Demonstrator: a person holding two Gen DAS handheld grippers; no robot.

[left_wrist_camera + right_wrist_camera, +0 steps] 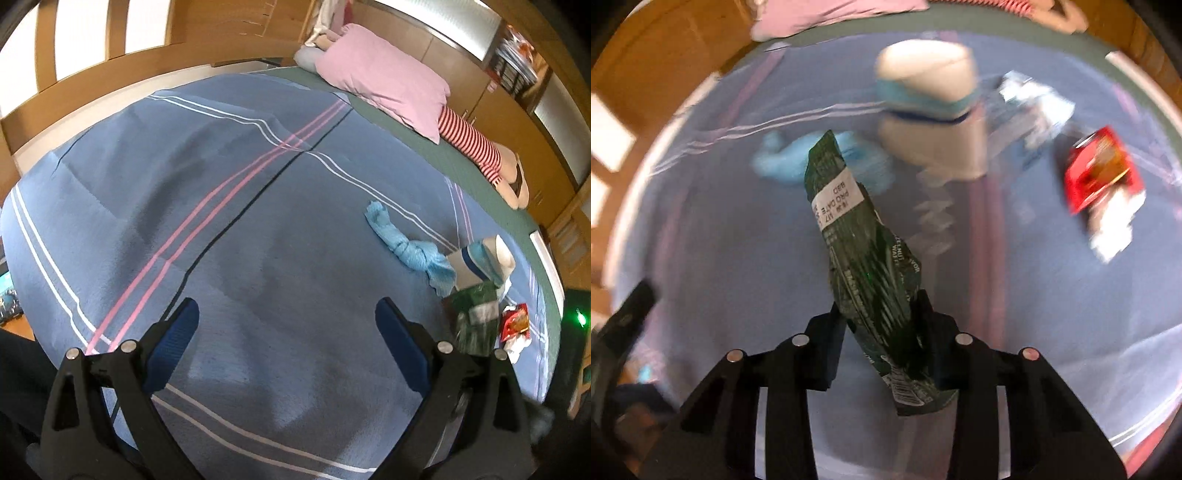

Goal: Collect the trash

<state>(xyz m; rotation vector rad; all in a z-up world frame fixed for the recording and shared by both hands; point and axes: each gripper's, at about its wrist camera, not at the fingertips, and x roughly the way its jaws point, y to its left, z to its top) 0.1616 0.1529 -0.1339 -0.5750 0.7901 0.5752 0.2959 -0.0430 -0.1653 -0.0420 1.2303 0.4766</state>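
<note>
Left wrist view. Left gripper (286,328): black frame, blue pads, jaws spread wide with nothing between them, held above a blue bedspread (229,229) crossed by white, pink and dark stripes. Green wrapper (474,317): at the right edge of the spread, with the dark shape of the other gripper beside it. Red wrapper (515,321): just beside the green one, lying on the spread with a white scrap below it. Light blue cloth (406,249): twisted, lying on the spread near the wrappers. White and blue cup-like item (480,262): behind the green wrapper; its exact kind cannot be told. Pink pillow (384,85): at the head of the bed on a green sheet, a red-and-white striped soft toy (472,147) next to it.

Right wrist view, background blurred. Right gripper (882,325): black jaws drawn in and clamped on the lower part of the green wrapper (857,240), which stands crumpled up and away from the fingers, a white date label near its top. Red wrapper (1102,173): well to the right on the spread, apart from the gripper. White and blue item (931,110): beyond the wrapper. Light blue cloth (783,162): behind the wrapper's tip.
</note>
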